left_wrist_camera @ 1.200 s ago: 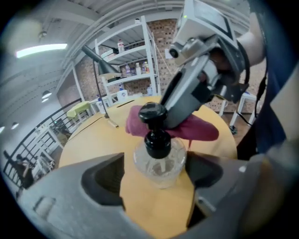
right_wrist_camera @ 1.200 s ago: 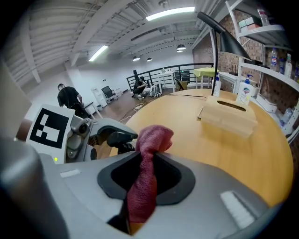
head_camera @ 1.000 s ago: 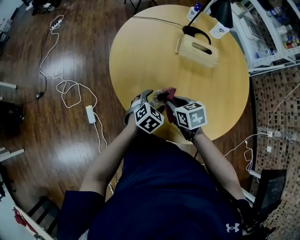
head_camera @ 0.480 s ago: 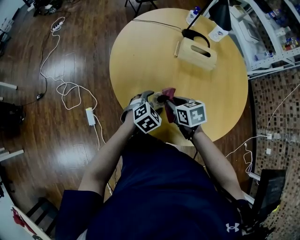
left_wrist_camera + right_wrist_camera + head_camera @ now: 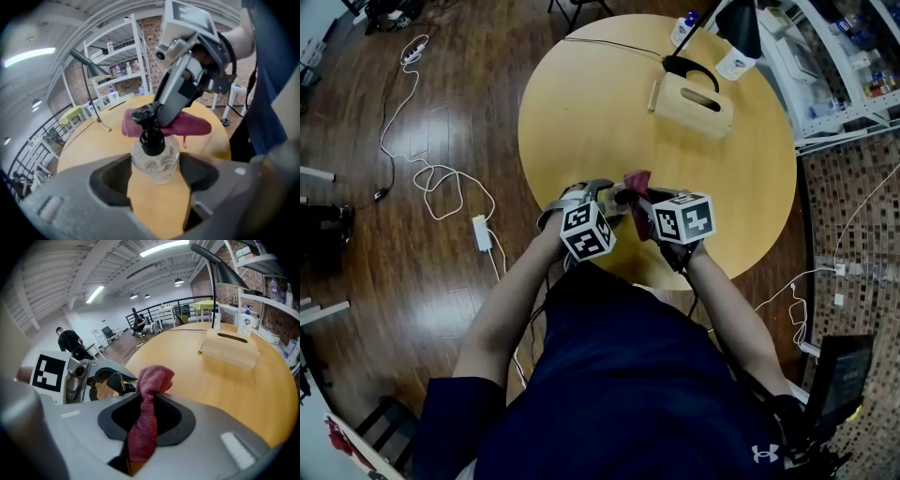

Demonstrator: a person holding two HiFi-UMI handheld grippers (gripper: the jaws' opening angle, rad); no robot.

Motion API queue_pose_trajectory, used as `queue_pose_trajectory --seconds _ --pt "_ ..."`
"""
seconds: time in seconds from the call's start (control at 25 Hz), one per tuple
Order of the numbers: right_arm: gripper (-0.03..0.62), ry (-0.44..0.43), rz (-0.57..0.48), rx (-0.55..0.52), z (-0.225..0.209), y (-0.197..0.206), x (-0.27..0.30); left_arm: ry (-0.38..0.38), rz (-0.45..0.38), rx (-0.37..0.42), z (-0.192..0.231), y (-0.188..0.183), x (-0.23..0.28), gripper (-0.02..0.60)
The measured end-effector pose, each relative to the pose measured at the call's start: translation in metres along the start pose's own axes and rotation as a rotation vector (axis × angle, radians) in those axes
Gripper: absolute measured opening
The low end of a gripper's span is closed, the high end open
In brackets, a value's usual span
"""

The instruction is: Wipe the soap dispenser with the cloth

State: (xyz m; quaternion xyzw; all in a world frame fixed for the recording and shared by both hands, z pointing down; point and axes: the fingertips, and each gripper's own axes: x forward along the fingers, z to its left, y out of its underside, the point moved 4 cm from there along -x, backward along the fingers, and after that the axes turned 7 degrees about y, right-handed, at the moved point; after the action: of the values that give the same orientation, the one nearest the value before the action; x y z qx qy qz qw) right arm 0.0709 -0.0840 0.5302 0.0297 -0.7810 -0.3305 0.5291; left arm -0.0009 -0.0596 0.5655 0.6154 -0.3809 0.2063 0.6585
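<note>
Soap dispenser (image 5: 154,157) between left tool (image 5: 157,174) jaws, just closing, apparently gripped.

1. Navy short-sleeved shirt (image 5: 628,394); small white logo (image 5: 764,455) at lower right of the head view.
2. Left gripper (image 5: 157,176) and right gripper (image 5: 145,418): grey moulded shells, dark jaw recesses.
3. White marker cubes with black squares: left cube (image 5: 586,232), right cube (image 5: 684,218).

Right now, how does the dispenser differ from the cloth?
The dispenser is clear with a black pump; the cloth is dark red. The dispenser is rigid; the cloth is soft and bunched. Both are at the near edge of the table.
</note>
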Motion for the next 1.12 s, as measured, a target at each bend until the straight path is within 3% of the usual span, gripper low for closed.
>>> queue_pose_trajectory --seconds 0.08,0.24,0.32,0.4,0.64,0.76,0.92,1.04,1.12 --pt "0.086 -0.015 -0.002 0.006 0.007 0.006 -0.002 0.005 0.008 -0.006 -0.001 0.003 -0.006 0.322" --pt "0.084 -0.056 0.005 0.034 0.016 0.022 -0.012 -0.073 0.012 -0.12 -0.009 0.001 -0.01 0.331" --pt "0.084 -0.089 0.011 0.045 0.02 0.028 -0.014 -0.088 0.003 -0.139 -0.013 0.0 -0.007 0.327" --pt "0.084 -0.101 0.014 0.046 0.018 0.029 -0.014 -0.075 -0.003 -0.106 -0.014 0.001 -0.004 0.328" --pt "0.086 -0.056 -0.004 0.056 -0.004 0.01 -0.006 0.061 0.015 0.048 -0.005 0.0 -0.001 0.325" --pt "0.084 -0.069 0.009 0.033 0.005 0.016 -0.007 0.015 0.058 -0.005 -0.004 0.003 -0.009 0.349" --pt "0.084 -0.101 0.038 0.039 0.016 0.03 -0.012 -0.071 0.037 -0.127 -0.012 0.0 -0.016 0.35" --pt "0.084 -0.094 0.041 0.044 0.013 0.027 -0.012 -0.079 0.042 -0.096 -0.014 0.002 -0.008 0.32" --pt "0.086 -0.078 0.024 0.044 0.009 0.014 -0.008 -0.039 0.045 -0.036 -0.014 0.003 -0.009 0.314"
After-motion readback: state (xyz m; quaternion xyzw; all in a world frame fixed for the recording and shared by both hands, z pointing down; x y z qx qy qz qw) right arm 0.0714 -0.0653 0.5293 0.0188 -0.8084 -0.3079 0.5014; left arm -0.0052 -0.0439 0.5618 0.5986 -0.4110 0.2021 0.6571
